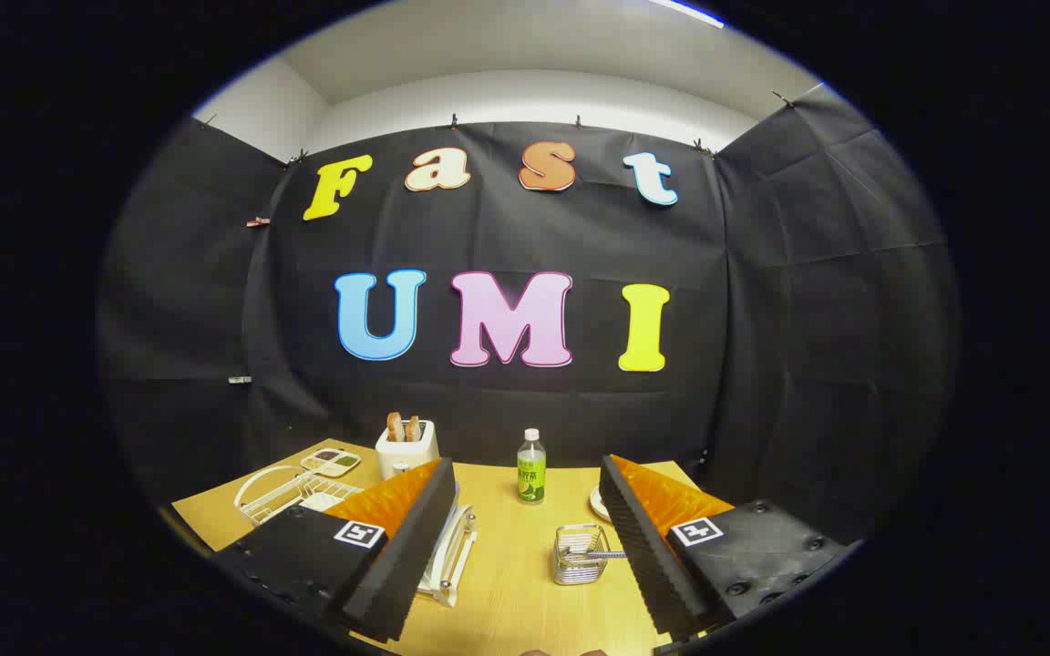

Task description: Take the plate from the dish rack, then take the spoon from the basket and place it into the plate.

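In the gripper view the gripper (525, 556) hangs spread and empty above the table (507, 592), so nothing looks done yet: one plate (458, 538) stands in the near-left dish rack (447, 569), one spoon (600, 553) in the basket (578, 556) (near right). One bottle (531, 466) stands farther off.

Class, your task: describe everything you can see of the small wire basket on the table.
The wire basket is a small, silvery metal mesh cup with an open top, standing upright on the wooden table. A spoon lies in it, its handle poking out over the rim toward the right finger. It sits between the open gripper's fingers, nearer the right one, with a green bottle beyond it.
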`<state>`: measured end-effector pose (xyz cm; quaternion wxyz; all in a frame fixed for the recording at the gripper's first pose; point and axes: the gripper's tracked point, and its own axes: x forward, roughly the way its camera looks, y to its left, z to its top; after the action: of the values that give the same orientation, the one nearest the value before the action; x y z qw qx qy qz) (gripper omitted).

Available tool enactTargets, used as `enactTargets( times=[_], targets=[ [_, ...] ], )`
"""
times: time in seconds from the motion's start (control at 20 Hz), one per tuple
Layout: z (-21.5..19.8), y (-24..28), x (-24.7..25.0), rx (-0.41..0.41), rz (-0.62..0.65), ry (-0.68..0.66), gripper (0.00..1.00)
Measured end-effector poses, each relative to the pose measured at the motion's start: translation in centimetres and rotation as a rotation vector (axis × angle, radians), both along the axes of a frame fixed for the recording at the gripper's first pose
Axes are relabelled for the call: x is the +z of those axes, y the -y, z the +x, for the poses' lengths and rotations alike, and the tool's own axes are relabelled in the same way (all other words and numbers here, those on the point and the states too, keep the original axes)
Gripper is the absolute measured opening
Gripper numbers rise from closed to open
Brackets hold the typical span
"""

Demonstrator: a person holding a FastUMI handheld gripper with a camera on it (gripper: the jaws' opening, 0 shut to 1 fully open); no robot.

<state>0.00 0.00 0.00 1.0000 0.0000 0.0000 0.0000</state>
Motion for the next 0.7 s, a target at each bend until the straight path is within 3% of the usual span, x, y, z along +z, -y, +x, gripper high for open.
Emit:
enactTargets(
  times=[0.7],
  targets=[
    [1.1,-1.7,-2.0,0.021,-0.016,-0.077,0.98]
  ],
)
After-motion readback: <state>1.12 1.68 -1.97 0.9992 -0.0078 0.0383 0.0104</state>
